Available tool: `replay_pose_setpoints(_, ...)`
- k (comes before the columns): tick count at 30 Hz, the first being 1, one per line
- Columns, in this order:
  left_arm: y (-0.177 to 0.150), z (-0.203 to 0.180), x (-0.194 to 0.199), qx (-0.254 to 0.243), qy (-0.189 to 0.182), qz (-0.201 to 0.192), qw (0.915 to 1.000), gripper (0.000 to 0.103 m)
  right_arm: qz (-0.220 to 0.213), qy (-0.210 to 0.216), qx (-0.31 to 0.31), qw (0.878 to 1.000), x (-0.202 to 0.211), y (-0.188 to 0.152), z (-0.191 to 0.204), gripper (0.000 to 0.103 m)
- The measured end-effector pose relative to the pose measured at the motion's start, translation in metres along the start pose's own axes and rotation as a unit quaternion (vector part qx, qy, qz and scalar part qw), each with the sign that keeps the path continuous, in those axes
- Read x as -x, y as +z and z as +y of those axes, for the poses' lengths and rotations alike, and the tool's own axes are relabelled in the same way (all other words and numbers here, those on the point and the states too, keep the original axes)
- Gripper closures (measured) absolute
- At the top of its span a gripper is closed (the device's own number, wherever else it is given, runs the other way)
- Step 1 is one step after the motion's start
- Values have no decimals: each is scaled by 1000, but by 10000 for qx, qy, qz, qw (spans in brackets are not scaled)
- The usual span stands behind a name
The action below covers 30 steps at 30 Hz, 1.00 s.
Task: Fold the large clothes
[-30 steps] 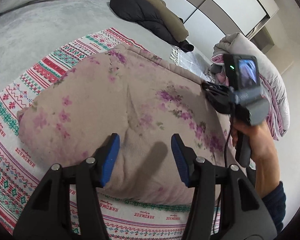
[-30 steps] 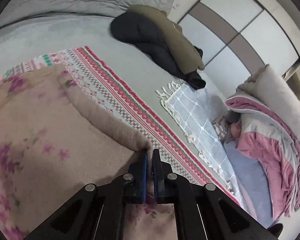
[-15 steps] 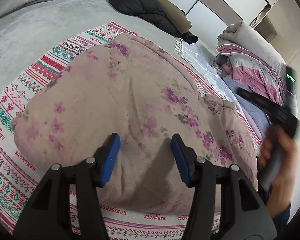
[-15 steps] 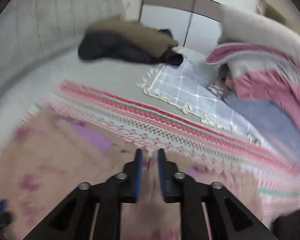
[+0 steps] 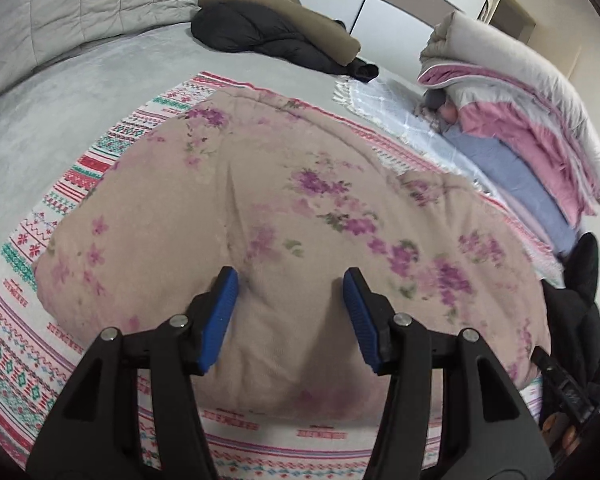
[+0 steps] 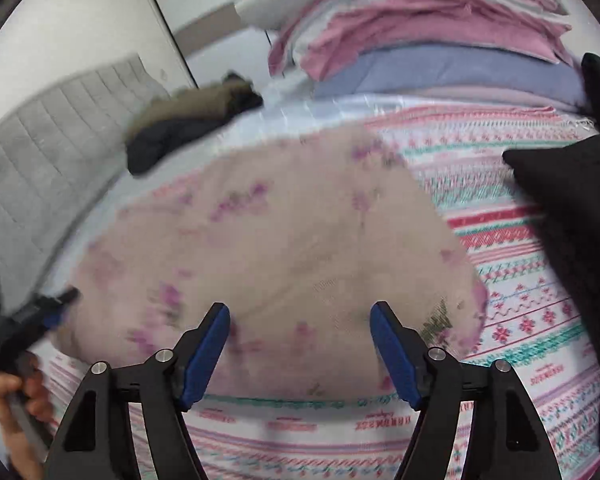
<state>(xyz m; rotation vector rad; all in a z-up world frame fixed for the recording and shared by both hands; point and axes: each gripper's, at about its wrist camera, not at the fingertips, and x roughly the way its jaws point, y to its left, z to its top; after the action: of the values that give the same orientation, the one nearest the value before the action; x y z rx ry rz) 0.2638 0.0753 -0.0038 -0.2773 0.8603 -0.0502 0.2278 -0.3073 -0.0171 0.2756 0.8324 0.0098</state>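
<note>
Folded beige floral garment [image 5: 292, 216] lies as a thick rounded bundle on the patterned striped blanket [image 5: 40, 248], which is spread over the grey bed [image 5: 60, 112]. Left gripper [image 5: 290, 312] hangs over the near edge of the bundle, jaws partly apart, blue pads [image 5: 220, 316] clear of the fabric, nothing clamped between them. Right gripper [image 6: 300, 348] is over the same garment [image 6: 284, 248] from the other side; its jaws have just been opening and now stand wide, only the cloth surface visible below the gap, no fold pinched. Right view is motion-blurred, so cannot tell whether the pad tips brush the cloth. In the right view the left hand [image 6: 8, 404] shows at the lower left edge, wrapped around the left gripper's handle. Dark and olive jackets [image 5: 276, 36] lie in a heap at the far side of the bed, well apart from the bundle. A stack of folded pink, grey and blue bedding [image 5: 520, 128] sits to the right, on a pale checked throw with fringe [image 5: 384, 104]. Black fabric [image 6: 572, 200] fills the right edge of the right view, overlapping the blanket [image 6: 532, 288].
</note>
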Motion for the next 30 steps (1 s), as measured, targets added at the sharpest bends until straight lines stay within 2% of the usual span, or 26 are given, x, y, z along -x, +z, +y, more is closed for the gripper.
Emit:
replay_pose_setpoints(3,3,11,-10,172,-28,12,9998,46,114,40,3,9999,-25,-8,-6,30)
replay_pose_setpoints(8,1,0,-18,-229,352,-60,9991,46,211,218,-210,9993,-26,-9,-14,30)
replay_pose_setpoints(12,0,-2,-5,-86,311,-142,9994,46,76,216,-456,9987,-17,-10,-20,30)
replay_pose_setpoints(14,-2,-13,8,-218,102,-225,9995,46,-38,187,-683,9975,2,-15,-20,28)
replay_pose_setpoints(17,-13,-44,23,-713,-298,-350,9964,46,-98,238,-892,9957,27,-17,-18,28)
replay_pose_setpoints(19,-26,-72,21,-1124,-646,-212,9913,43,-70,320,-1045,9940,35,-16,-19,28)
replay_pose_setpoints(20,-32,-82,17,-1262,-683,-120,9896,43,-70,403,-1182,9921,37,-15,-22,28)
replay_pose_setpoints(21,-38,-91,11,-1399,-636,-45,9881,42,-81,468,-1297,9904,38,-15,-27,28)
replay_pose_setpoints(24,-52,-112,-8,-1892,17,-314,9814,31,-47,423,-1417,9890,35,-16,-33,28)
replay_pose_setpoints(25,-53,-114,-17,-1981,188,-254,9797,29,42,363,-1344,9903,29,-17,-32,28)
replay_pose_setpoints(27,-47,-111,-31,-1833,225,-16,9828,28,241,216,-1119,9932,13,-20,-26,28)
replay_pose_setpoints(30,-44,-110,-40,-1839,331,63,9824,28,341,68,-1001,9944,-1,-24,-21,27)
